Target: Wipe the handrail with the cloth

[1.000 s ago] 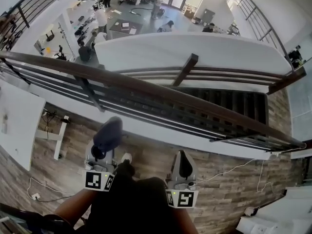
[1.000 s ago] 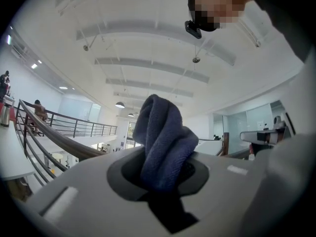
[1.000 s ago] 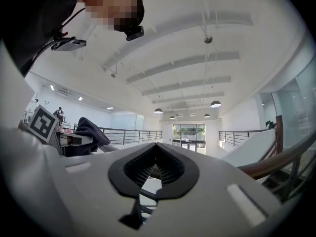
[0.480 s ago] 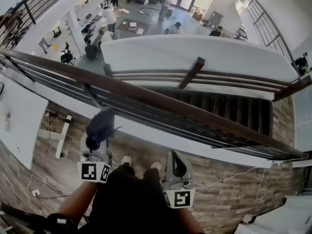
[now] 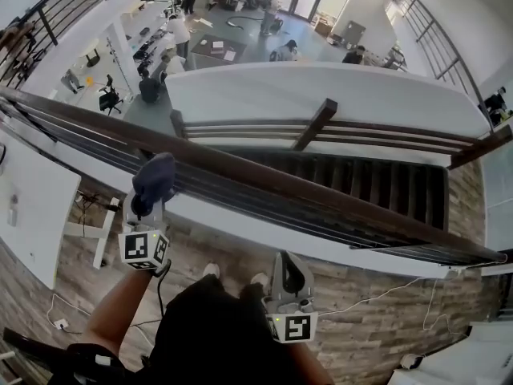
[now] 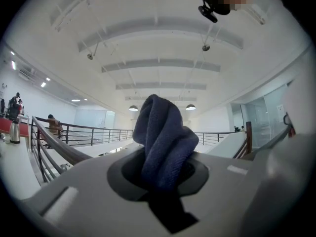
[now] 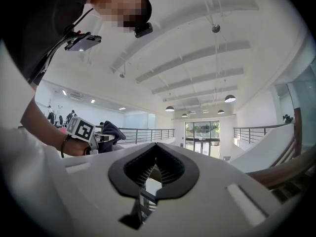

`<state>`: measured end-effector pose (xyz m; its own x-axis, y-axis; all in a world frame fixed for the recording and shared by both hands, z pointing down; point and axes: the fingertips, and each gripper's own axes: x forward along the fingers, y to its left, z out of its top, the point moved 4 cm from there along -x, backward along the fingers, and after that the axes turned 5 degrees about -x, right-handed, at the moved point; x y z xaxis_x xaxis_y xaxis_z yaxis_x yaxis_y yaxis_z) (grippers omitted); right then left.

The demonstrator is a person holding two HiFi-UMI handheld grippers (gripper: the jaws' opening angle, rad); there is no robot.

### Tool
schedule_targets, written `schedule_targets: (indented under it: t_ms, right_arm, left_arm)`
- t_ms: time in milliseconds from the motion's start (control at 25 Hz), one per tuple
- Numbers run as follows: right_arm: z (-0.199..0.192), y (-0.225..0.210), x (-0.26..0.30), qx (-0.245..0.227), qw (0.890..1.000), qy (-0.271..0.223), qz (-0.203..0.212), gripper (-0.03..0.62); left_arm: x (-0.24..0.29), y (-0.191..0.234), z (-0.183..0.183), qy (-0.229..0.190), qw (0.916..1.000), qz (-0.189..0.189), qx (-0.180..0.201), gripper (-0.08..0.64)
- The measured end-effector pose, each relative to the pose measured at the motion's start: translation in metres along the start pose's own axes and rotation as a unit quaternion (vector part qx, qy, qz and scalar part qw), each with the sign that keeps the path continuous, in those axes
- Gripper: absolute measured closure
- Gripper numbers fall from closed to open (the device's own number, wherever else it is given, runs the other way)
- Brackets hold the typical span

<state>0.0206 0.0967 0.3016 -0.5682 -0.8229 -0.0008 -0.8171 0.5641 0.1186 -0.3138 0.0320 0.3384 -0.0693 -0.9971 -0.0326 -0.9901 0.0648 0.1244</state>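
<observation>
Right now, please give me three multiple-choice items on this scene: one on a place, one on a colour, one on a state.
1. Where is the cloth?
A. in the jaws of the left gripper
B. in the jaws of the right gripper
C. in neither, lying loose

2. What colour is the cloth?
A. white
B. dark blue
C. red

3. How do the jaws of the right gripper stand?
A. wide apart
B. together on the cloth
C. together, with nothing between them

Answers:
1. A, because the left gripper view shows the cloth bunched up between its jaws.
2. B, because the fabric looks dark blue in both the left gripper view and the head view.
3. C, because the right gripper view shows the jaw tips meeting and only the room behind the gap.
</observation>
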Motion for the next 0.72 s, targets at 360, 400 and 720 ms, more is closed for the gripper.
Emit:
schedule_targets:
  t_ms: [360, 400, 720]
  right_arm:
    - [-0.007, 0.016, 0.018, 0.020, 1.000, 0.017, -0.009, 0.591]
    - [-0.006, 0.017, 0.020, 0.021, 1.000, 0.016, -0.011, 0.591]
    - [-0.010, 0.015, 0.014, 0.010, 0.999, 0.031, -0.036, 0.591]
  left_arm:
    - [0.069, 0.068, -0.021, 0.046, 0.9986, 0.013, -0.024, 0.486]
    - [0.075, 0.071, -0.020, 0.046, 0.9986, 0.014, -0.022, 0.486]
    - [0.109, 0.081, -0.042, 0.078, 0.9949, 0.021, -0.059, 0.485]
